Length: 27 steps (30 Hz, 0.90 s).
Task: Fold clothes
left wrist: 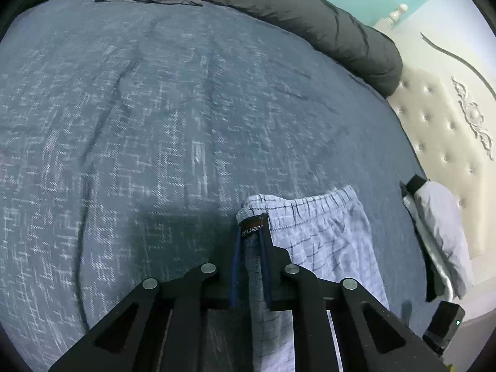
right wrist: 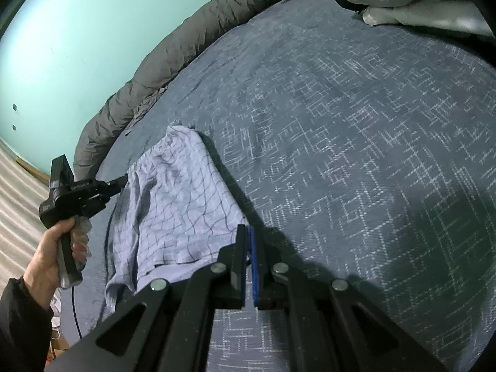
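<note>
Both claws pinching checked shorts (left wrist: 322, 232) corners.

A big bed (left wrist: 155, 108) is covered by a blue patterned blanket. A cream padded headboard (left wrist: 440, 124) is seen beside a light green wall (right wrist: 77, 31).

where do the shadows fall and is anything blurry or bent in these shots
Left wrist view: the tongs cast a dark shadow on the bedspread to their left; fisheye curves the bed; slight blur. Right wrist view: shadow lies right of the tongs; white laundry glares top right.
</note>
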Tool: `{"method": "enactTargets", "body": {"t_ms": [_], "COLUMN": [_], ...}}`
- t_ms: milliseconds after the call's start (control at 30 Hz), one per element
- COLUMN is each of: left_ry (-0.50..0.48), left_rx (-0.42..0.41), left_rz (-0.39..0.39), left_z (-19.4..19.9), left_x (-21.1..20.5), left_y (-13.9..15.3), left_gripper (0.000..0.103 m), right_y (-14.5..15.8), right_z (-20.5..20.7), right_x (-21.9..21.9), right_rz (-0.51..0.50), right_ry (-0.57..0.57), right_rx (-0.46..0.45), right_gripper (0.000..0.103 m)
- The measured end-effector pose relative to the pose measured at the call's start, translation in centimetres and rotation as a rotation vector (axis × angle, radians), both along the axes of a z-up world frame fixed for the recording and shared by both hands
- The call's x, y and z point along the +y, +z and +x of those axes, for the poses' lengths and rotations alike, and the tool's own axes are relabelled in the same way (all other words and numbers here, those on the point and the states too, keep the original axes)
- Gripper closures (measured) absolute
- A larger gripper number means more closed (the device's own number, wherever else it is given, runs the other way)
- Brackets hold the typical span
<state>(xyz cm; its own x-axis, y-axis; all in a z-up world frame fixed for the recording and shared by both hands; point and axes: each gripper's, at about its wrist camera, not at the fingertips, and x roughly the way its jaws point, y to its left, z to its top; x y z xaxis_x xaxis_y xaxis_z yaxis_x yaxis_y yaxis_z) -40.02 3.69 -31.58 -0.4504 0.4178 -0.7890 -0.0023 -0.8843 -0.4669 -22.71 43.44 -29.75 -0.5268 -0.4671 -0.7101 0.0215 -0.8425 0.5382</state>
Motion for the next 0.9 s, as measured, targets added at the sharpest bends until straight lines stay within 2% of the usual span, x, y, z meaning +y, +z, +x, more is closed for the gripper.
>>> {"method": "enactTargets", "body": {"t_ms": [267, 433, 500, 567, 600, 633, 667, 767, 900], "left_ry": [-0.011, -0.026, -0.044, -0.053, -0.058, -0.063, -0.068, -0.077, -0.074], "left_rx": [-0.035, -0.004, 0.023, 0.05, 0.063, 0.075, 0.086, 0.099, 0.071], "left_rz": [-0.036, -0.096, -0.125, -0.141, -0.14, -0.135, -0.13, -0.117, -0.127], "left_z": [-0.4, 1.2, 2.5, 4.1, 5.2, 6.3, 7.4, 10.8, 14.7], "left_x": [0.0, 0.4, 0.6, 0.7, 0.8, 0.8, 0.9, 1.3, 1.6], "left_y": [-1.0, 0.1, 1.2, 2.1, 2.6, 2.9, 3.3, 3.7, 2.2], "left_gripper": [0.089, 0.083, 0.081, 0.063, 0.06, 0.059, 0.059, 0.059, 0.059], "right_y": [-0.4, -0.8, -0.6, -0.3, 0.0, 0.3, 0.7, 1.7, 1.7], "right_z": [-0.1, -0.3, -0.3, -0.1, 0.0, 0.1, 0.2, 0.7, 0.9], "right_x": [0.3, 0.4, 0.7, 1.0, 1.2, 1.4, 1.3, 1.0, -2.1], "right_rz": [0.017, -0.011, -0.022, -0.031, -0.033, -0.03, -0.039, -0.079, -0.119], "right_ry": [-0.012, -0.006, -0.024, -0.048, -0.066, -0.083, -0.085, -0.075, 0.028], "right_rx": [-0.024, -0.04, -0.041, -0.035, -0.027, -0.018, -0.008, 0.021, -0.008], "right_gripper": [0.101, 0.101, 0.099, 0.095, 0.089, 0.084, 0.074, 0.073, 0.073]}}
